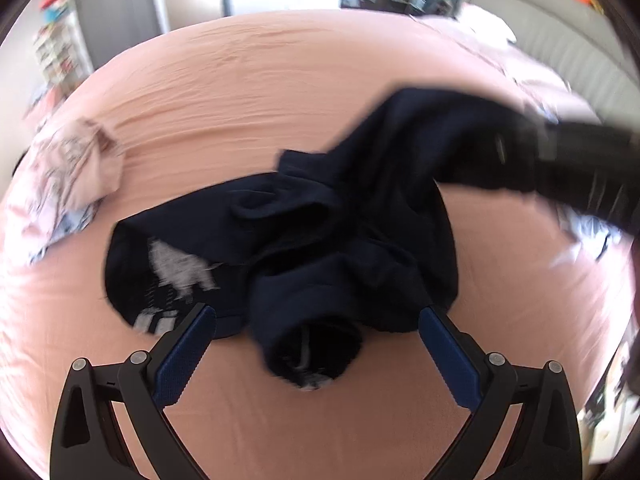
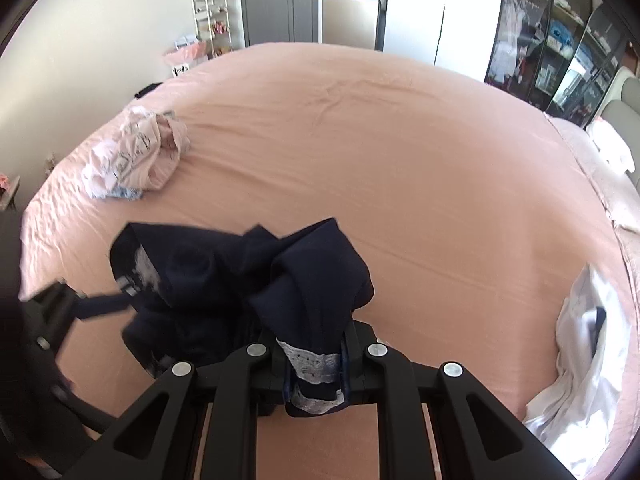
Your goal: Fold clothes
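A dark navy garment (image 1: pixel 320 240) with a pale print lies crumpled on the pink bed sheet (image 1: pixel 280 80). My left gripper (image 1: pixel 316 314) is open just above its near edge, with a rolled fold between the blue pads (image 1: pixel 184 356) but not pinched. My right gripper (image 2: pixel 312 340) is shut on a navy edge (image 2: pixel 316 364) with a pale printed band and holds that part off the bed. In the left wrist view the right gripper's black body (image 1: pixel 568 164) is a blur at the right, with cloth trailing up to it. One blue finger (image 2: pixel 100 305) of the left gripper shows in the right wrist view.
A pink and white patterned garment (image 2: pixel 136 152) is bunched at the bed's left side. A white garment (image 2: pixel 580 352) lies at the right edge. Pillows (image 2: pixel 612 148) and a grey headboard are far right. A shelf rack (image 2: pixel 210 20), door and glass wardrobe stand beyond the bed.
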`<state>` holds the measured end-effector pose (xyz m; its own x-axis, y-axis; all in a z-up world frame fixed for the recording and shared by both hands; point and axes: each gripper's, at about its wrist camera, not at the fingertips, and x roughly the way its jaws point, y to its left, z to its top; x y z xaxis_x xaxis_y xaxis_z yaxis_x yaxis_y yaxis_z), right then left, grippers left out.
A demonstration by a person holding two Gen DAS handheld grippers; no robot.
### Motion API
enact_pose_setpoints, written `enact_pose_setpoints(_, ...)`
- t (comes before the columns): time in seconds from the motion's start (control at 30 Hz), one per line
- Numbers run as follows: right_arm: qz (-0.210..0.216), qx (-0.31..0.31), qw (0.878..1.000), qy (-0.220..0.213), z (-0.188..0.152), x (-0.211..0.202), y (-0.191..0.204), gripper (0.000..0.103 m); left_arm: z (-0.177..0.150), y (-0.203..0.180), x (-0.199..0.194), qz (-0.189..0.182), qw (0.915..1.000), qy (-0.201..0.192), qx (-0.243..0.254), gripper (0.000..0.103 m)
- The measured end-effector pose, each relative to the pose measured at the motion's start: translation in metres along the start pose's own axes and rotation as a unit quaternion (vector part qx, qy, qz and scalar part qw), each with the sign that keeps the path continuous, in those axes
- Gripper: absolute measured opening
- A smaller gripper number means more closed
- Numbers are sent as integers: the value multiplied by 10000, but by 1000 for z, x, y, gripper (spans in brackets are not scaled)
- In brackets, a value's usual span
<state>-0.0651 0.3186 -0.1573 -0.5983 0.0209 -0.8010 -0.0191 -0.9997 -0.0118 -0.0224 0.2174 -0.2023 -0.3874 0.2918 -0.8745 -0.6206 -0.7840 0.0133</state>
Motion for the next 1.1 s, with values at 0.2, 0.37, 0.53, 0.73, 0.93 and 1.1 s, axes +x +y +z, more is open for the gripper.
enact_pose_setpoints(0.2,190,-21,9995,-243,14,-20,1,14,-3,-14,15,137,9997,144,131,103)
enact_pose_setpoints(0.37,369,-12,9985,-415,18,-39,4,14,-1,-4,16,56,9997,16,-250,103)
enact_pose_setpoints(0.53,396,-17,9981,-469,26,-48,7,14,0,3,7,29,9989,-247,-391,100)
enact_pose_setpoints(0.73,353,-3,9979,-551,33,-53,3,14,-1,15,10,-37,9978,-166,-636,81)
enact_pose_setpoints(0.93,230,92,9987,-442,30,-46,-7,14,-8,40,9,-191,9927,-109,-1188,46)
enact_pose_setpoints(1.1,102,136,9995,-252,22,-35,-15,14,-9,67,8,-498,9841,-172,-1696,32)
